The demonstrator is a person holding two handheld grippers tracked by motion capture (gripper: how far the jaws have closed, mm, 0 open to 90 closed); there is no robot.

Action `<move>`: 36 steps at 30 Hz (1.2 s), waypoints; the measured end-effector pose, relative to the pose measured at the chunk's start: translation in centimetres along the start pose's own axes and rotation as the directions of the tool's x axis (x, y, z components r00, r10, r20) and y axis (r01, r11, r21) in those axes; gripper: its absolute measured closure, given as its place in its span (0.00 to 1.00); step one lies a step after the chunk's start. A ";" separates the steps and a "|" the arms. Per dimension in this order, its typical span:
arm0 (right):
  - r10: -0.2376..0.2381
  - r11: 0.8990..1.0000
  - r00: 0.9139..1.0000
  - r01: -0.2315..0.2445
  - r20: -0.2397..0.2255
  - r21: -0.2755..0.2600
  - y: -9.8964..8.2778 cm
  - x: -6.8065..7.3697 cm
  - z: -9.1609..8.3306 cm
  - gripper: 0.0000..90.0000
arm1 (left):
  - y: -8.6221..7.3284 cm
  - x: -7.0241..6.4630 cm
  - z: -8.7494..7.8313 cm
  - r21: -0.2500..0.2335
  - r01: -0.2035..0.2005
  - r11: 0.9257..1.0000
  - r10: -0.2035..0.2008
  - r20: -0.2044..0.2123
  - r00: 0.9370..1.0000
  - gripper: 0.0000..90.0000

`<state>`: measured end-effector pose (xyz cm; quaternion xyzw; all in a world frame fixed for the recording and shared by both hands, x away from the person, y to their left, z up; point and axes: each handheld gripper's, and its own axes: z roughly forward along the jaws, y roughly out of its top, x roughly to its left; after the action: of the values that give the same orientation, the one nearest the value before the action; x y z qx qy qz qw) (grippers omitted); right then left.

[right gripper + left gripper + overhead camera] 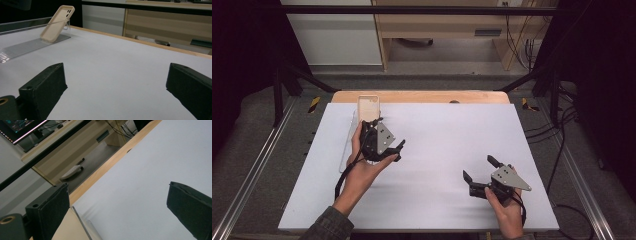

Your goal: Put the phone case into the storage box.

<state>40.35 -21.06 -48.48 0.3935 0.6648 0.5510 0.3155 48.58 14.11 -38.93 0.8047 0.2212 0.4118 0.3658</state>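
Two grippers sit over the white table (437, 150), both with jaws spread apart and nothing between them. The left gripper (388, 149) hovers just beside the clear stand (348, 145) at the table's far left, where a beige phone case (368, 107) leans tilted against the stand's upright. The right gripper (478, 176) waits well apart, near the front right. This looks like the approach step: next, the left gripper likely needs to turn toward the case and close on its edge.
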 end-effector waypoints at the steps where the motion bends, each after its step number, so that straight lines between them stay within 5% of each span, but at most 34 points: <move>1: 0.000 1.000 1.000 0.000 0.000 0.000 0.0 0.0 0.0 0.03 | 0.0 -0.2 -0.1 -0.002 -0.005 1.000 0.006 0.001 1.000 0.05; 17: -0.009 1.000 1.000 0.009 -0.001 0.004 0.0 0.1 0.1 0.03 | -0.8 -4.2 -2.2 -0.020 -0.124 0.992 0.125 0.040 0.991 0.05; 26: -0.007 1.000 1.000 0.007 0.000 0.006 -0.1 0.1 0.1 0.03 | -1.4 -5.6 -3.7 -0.047 -0.154 0.987 0.156 0.058 0.986 0.05; 36: -0.010 1.000 1.000 0.010 0.003 0.008 -0.1 0.1 0.1 0.03 | -2.4 -6.1 -4.7 -0.081 -0.132 0.988 0.140 0.092 0.986 0.04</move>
<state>40.39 -20.94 -48.55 0.3922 0.6685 0.5462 0.3176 41.08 13.53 -42.00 0.8229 0.1321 0.4040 0.3771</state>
